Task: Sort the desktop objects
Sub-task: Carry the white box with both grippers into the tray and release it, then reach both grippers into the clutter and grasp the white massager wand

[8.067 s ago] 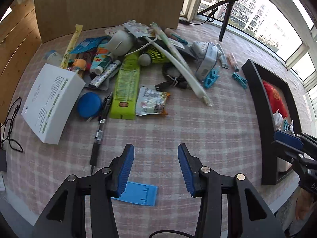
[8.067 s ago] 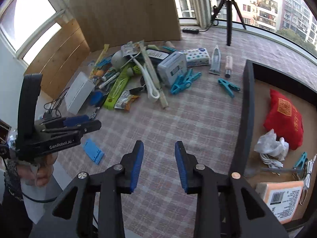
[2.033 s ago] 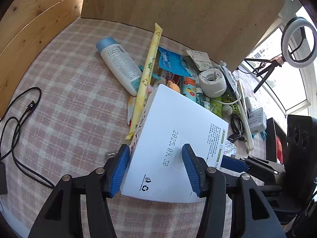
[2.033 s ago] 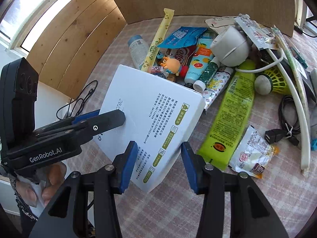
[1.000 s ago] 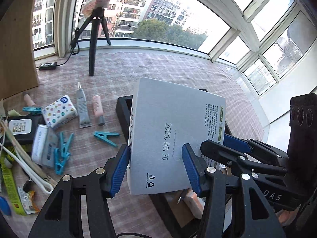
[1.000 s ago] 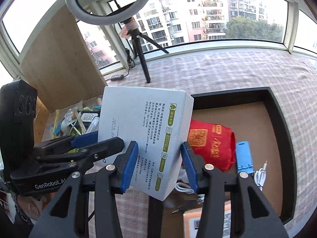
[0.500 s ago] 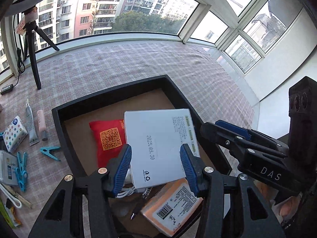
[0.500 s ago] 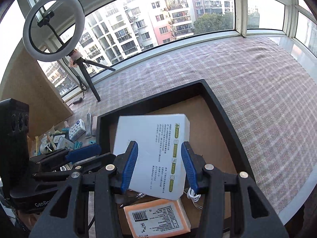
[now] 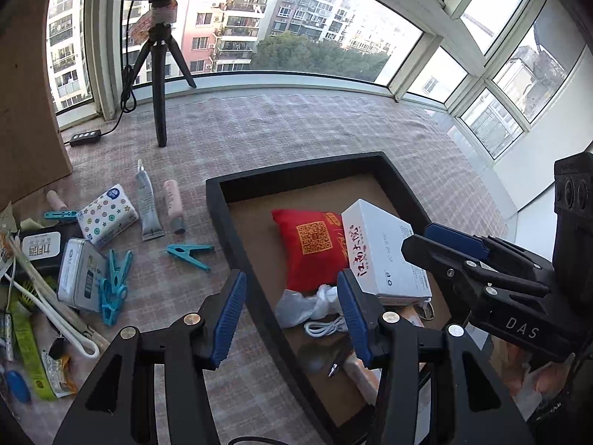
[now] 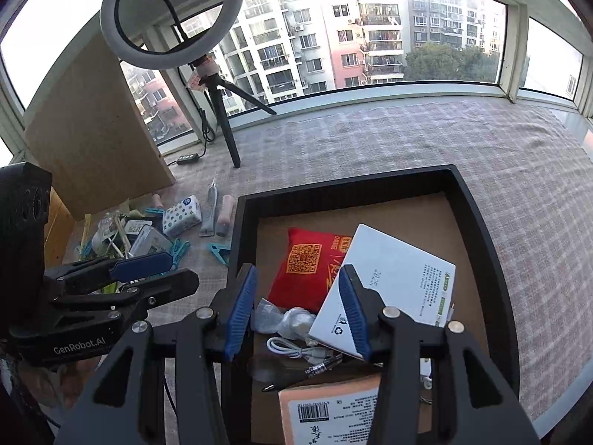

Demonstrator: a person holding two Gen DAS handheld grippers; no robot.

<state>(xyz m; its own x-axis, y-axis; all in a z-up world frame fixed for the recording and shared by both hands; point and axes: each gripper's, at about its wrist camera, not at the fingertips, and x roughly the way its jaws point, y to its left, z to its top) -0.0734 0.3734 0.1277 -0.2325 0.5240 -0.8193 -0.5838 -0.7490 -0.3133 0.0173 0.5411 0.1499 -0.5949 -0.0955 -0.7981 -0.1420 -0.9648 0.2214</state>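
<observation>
1. Presently two claws are in view: the left claw [image 9: 292, 319] and the right claw [image 10: 296, 311]. Both stand wide apart and hold nothing.
2. One white box [image 10: 393, 289] lies inside the one black tray [image 10: 348, 185], tilted, with its left edge resting on the one red pouch [image 10: 307, 270].
3. Box appearance: flat, rectangular, white top face with a printed date, small green-marked text on the right side and a recycling mark at the near corner.
4. Tray contents besides the box: one crumpled clear bag [image 10: 285, 319], one coiled white cable [image 10: 292, 348] and one orange barcode-labelled package [image 10: 333, 411] at the near edge.
5. Left of the tray, on the checked bench [image 9: 259, 126]: one dotted tissue pack [image 9: 107, 215], two tubes [image 9: 148, 200], one single blue clothespin [image 9: 189, 252] and a cluster of blue clothespins [image 9: 115, 285] whose number cannot be told.
6. Left wrist view only: the box's near side panel with red characters, and the cluttered pile at the far left edge.
7. Right wrist view only: the full box top, the package's barcode and the complete ring light [image 10: 170, 15] on its tripod.
</observation>
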